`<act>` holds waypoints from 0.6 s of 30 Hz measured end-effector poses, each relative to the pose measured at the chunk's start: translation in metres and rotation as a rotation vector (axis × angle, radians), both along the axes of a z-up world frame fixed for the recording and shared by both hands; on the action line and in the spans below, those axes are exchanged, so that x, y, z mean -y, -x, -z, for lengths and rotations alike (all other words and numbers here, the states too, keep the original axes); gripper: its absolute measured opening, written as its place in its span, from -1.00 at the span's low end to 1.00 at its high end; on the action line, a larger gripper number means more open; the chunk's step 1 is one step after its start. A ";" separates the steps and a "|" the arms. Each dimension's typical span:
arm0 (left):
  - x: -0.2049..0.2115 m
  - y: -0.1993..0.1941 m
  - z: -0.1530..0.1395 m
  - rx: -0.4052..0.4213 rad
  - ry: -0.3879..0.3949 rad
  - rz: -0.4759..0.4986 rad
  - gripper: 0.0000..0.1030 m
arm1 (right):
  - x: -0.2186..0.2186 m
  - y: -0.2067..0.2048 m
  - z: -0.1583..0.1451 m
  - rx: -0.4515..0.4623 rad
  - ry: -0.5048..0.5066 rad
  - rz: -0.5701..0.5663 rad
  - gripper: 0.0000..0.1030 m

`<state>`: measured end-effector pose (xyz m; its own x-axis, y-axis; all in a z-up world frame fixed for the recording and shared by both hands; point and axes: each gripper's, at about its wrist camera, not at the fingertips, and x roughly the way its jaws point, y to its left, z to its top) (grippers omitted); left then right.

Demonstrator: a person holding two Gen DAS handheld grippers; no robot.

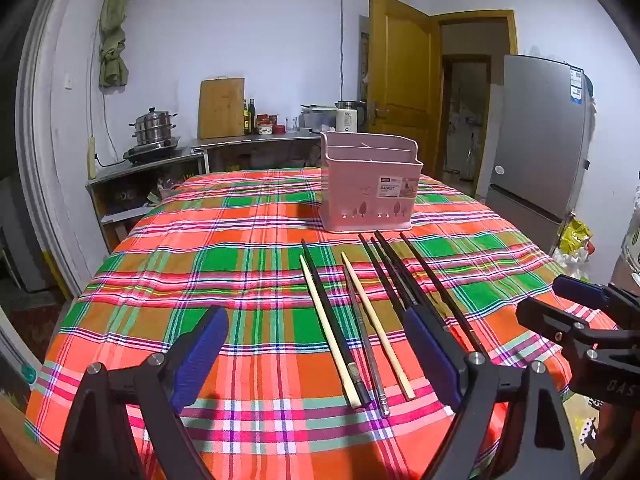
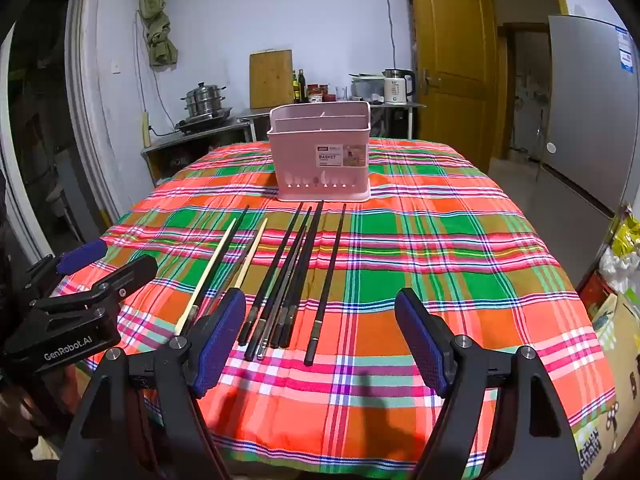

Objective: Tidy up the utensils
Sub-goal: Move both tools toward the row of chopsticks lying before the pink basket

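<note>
Several chopsticks lie side by side on the plaid tablecloth (image 1: 240,240): black ones (image 2: 296,264) and pale wooden ones (image 1: 376,324), pointing toward a pink utensil basket (image 1: 370,184), which also shows in the right wrist view (image 2: 320,152). My left gripper (image 1: 316,356) is open and empty above the near ends of the left chopsticks. My right gripper (image 2: 320,340) is open and empty above the near ends of the black chopsticks. Each gripper shows at the edge of the other's view.
The table stands in a kitchen. A counter with a steamer pot (image 1: 154,128), cutting board (image 1: 221,108) and kettle (image 2: 396,86) runs behind it. A fridge (image 1: 536,148) and a wooden door (image 1: 400,76) are at the right. Bags (image 2: 624,256) sit by the table's right edge.
</note>
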<state>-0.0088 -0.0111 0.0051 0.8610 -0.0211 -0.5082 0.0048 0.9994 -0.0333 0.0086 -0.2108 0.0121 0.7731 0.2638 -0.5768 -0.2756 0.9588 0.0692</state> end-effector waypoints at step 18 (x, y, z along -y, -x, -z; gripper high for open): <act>-0.002 -0.006 0.004 -0.018 -0.004 0.008 0.75 | -0.001 0.000 0.001 -0.003 -0.001 0.001 0.50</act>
